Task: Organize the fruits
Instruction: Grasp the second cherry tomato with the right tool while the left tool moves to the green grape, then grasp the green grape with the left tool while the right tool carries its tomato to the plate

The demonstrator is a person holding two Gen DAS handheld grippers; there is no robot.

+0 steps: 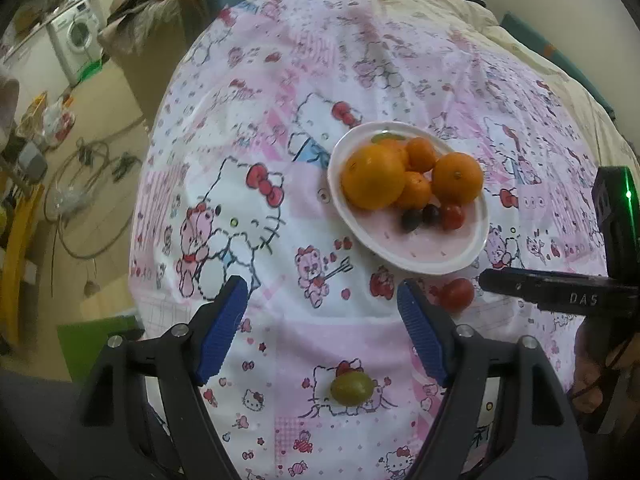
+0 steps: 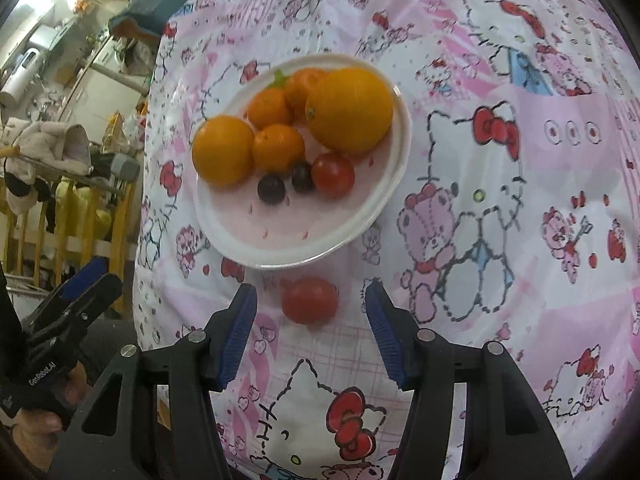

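1. Nearest the left-hand camera, the left gripper (image 1: 322,304) stands released, its blue-padded jaws spread wide with nothing between them. A green grape (image 1: 352,388) lies loose on the tablecloth (image 1: 280,80) on the camera's side of the plate (image 1: 420,258), well short of its rim.
2. Nearest the right-hand camera, the right gripper (image 2: 311,312) is also released and empty. A loose cherry tomato (image 2: 309,300) lies level with its spread blue pads, not touching either, just beside the near rim of the plate.
3. On the plate, just inside the near edge, the floor is bare. Further in lie a second cherry tomato (image 2: 333,176) and two dark grapes (image 2: 271,189).
4. At the far side of the plate sit a large orange (image 2: 349,110), a medium orange (image 2: 223,150) and three small tangerines (image 2: 278,148), touching one another. Something green peeks out behind them, possibly a leaf or another fruit; it is too hidden to tell.
5. Handling, as a judgement: the loose tomato and the green grape are light, smooth, round and thin-skinned. They would likely roll on the soft, wrinkled cloth and split under a hard squeeze. The best hold looks to be across the widest middle, pads closing gently and evenly.
6. Two fruits appear left to gather onto the plate.
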